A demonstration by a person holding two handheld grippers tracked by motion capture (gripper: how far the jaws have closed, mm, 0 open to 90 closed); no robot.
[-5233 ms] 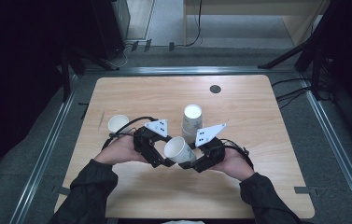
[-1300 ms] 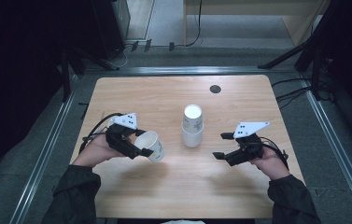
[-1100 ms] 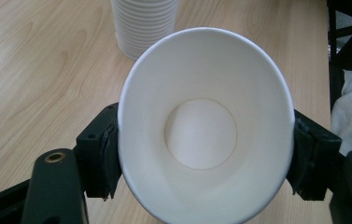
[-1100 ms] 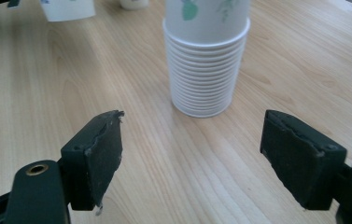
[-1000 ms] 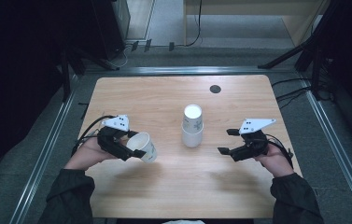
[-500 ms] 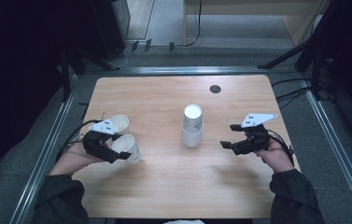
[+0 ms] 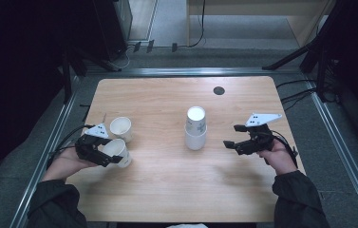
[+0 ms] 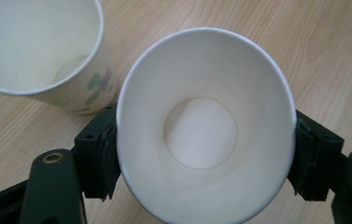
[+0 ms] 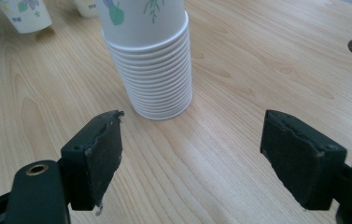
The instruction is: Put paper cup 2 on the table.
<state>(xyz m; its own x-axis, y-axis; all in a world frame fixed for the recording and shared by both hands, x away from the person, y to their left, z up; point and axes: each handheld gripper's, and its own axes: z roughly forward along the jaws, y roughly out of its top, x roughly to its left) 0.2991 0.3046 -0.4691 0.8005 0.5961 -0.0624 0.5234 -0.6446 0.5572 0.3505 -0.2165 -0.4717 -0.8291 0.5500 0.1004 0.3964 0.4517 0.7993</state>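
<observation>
Carried leftward since earlier: paper cup [image 7: 116, 151], left gripper [image 7: 101, 153] clamping it, now arriving beside set-down cup [image 7: 120, 128]. Right gripper [image 7: 236, 143] idling open, facing remaining stack [image 7: 195, 128].

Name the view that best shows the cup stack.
The right gripper view: the stack is near, its nested rims countable, its top cropped. The high view shows the stack whole but small, mid-table. The left gripper view gives nothing of it.
</observation>
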